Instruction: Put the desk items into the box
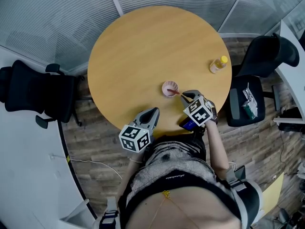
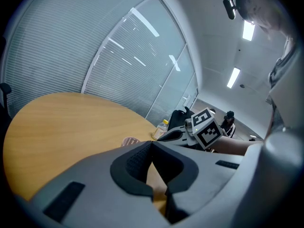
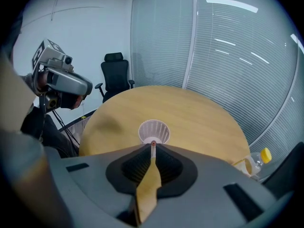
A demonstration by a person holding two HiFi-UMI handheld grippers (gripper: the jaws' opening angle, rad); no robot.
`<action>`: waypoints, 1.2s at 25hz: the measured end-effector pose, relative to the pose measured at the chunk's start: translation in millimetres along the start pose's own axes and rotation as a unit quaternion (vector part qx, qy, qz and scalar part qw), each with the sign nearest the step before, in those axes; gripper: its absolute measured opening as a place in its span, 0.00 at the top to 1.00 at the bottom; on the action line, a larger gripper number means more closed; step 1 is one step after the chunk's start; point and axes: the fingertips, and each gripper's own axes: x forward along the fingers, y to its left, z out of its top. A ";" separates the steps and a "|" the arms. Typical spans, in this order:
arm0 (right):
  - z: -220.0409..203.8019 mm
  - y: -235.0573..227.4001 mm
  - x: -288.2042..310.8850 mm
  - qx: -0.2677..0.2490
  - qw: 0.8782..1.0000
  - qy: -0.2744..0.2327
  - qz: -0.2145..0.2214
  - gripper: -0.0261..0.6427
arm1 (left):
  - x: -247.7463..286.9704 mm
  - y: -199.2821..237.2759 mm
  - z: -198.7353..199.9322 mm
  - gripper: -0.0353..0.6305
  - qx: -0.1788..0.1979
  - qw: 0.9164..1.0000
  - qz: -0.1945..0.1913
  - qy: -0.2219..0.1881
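A small white mesh cup (image 1: 170, 88) (image 3: 154, 131) stands near the front of the round wooden table (image 1: 143, 51). My right gripper (image 1: 183, 95) (image 3: 153, 145) is just right of the cup, shut on a thin pen (image 3: 153, 149) with a red tip that points at the cup's rim. In the head view the pen (image 1: 175, 92) reaches from the jaws to the cup. My left gripper (image 1: 153, 112) (image 2: 152, 144) rests at the table's front edge, its jaw tips together with nothing between them. No box shows in any view.
A clear bottle with a yellow cap (image 1: 218, 64) (image 3: 256, 160) stands at the table's right edge. Black office chairs sit left (image 1: 38, 92) and right (image 1: 257, 80) of the table; the right one carries small items (image 1: 249, 104). Glass walls with blinds lie beyond.
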 end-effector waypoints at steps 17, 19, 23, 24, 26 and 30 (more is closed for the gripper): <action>49.4 57.3 -34.8 0.034 0.984 -0.141 0.098 0.91 | 3.1 -18.4 14.8 0.92 0.007 1.000 -0.021 -0.019; 62.0 61.6 -42.0 0.036 0.978 -0.176 0.106 0.91 | 4.0 -25.0 18.0 0.92 0.011 0.999 -0.029 -0.022; 81.3 68.1 -53.6 0.035 0.967 -0.226 0.110 0.91 | 2.3 -32.8 24.4 0.92 0.026 0.998 -0.038 -0.031; 84.9 68.8 -56.6 0.036 0.965 -0.235 0.110 0.91 | 1.4 -33.9 26.5 0.92 0.028 0.998 -0.039 -0.035; 90.7 69.1 -62.7 0.034 0.962 -0.249 0.109 0.91 | -0.7 -35.6 31.2 0.92 0.028 0.998 -0.041 -0.046; 100.5 69.0 -71.8 0.032 0.955 -0.277 0.102 0.91 | -6.5 -33.8 38.7 0.92 0.027 0.997 -0.041 -0.066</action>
